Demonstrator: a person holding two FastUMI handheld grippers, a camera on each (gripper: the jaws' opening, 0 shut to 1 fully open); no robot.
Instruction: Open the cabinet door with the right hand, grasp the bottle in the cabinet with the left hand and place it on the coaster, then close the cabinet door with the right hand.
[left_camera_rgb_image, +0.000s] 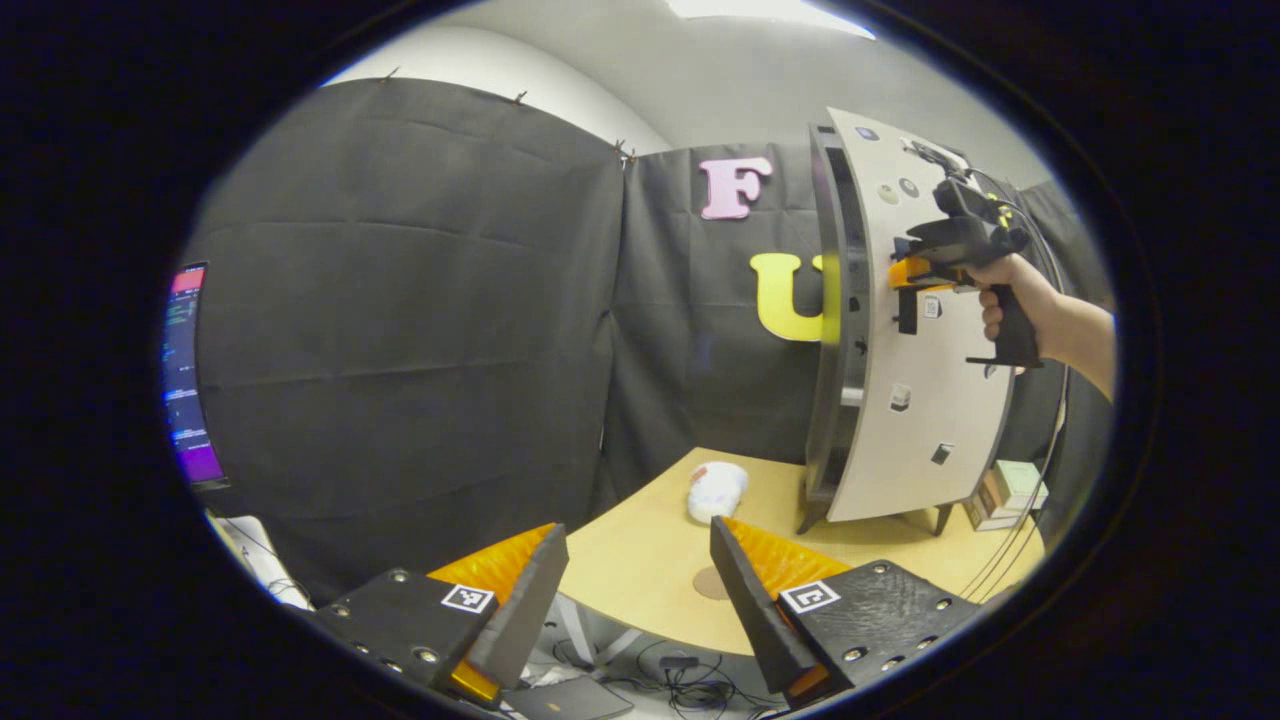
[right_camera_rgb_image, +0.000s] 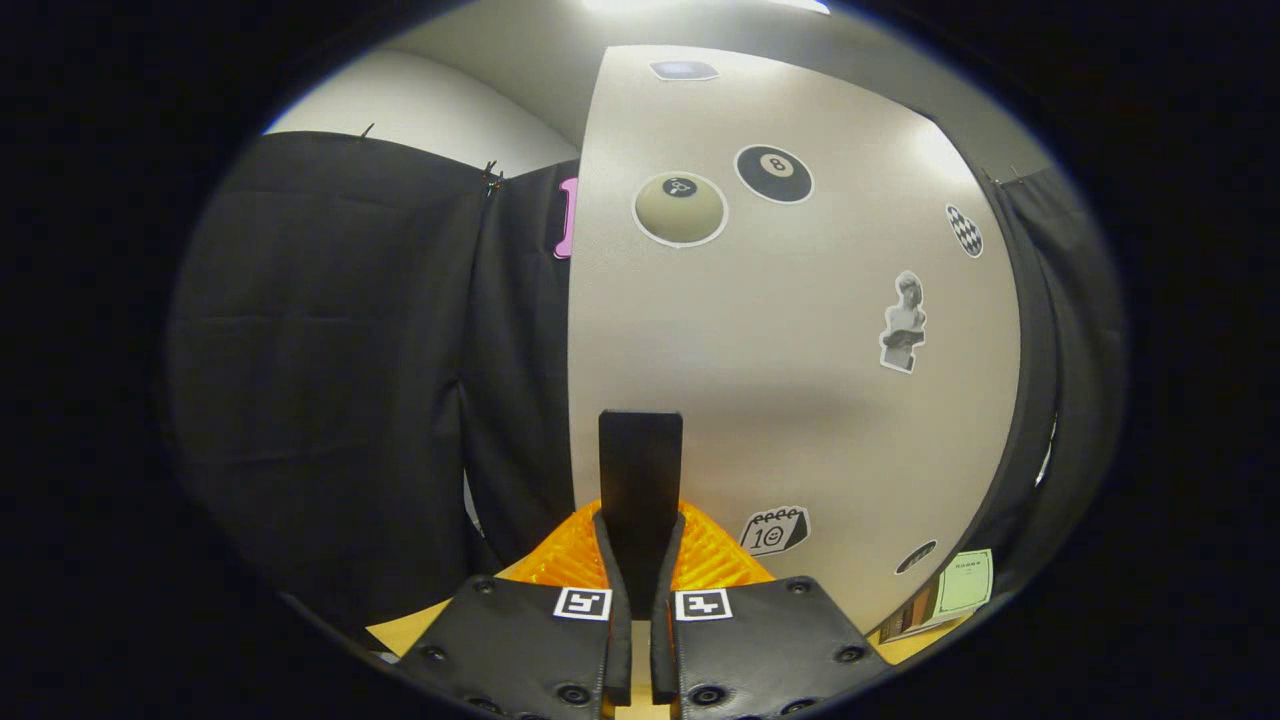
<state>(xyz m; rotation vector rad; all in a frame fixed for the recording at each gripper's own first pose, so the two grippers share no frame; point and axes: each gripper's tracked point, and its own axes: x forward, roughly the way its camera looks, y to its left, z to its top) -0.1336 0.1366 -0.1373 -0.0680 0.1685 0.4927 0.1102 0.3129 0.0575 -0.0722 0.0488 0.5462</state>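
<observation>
The right gripper (right_camera_rgb_image: 640, 560) is pinched nearly closed on the cabinet door's dark handle (right_camera_rgb_image: 640, 470), both fingers pressing its sides. The left gripper view shows that gripper (left_camera_rgb_image: 905, 275) and the hand (left_camera_rgb_image: 1010, 295) holding it at the handle, on the outer face of the cabinet door (left_camera_rgb_image: 925, 400), which stands slightly ajar from the cabinet (left_camera_rgb_image: 830, 330). The left gripper (left_camera_rgb_image: 640, 590) hangs wide open and empty over the desk's near edge.

The risk, as I judge it: the handle is narrow and gripped only at its tip, so a pull off the door's swing arc could slip the fingers free or rock the cabinet on its thin legs.

The door looks pale, flat and sticker-dotted. The bottle is hidden inside the cabinet. The coaster (left_camera_rgb_image: 712, 583), a small round disc, lies near the desk's near edge; a white bundle (left_camera_rgb_image: 717, 490) sits toward the middle of the desk (left_camera_rgb_image: 640, 560).
</observation>
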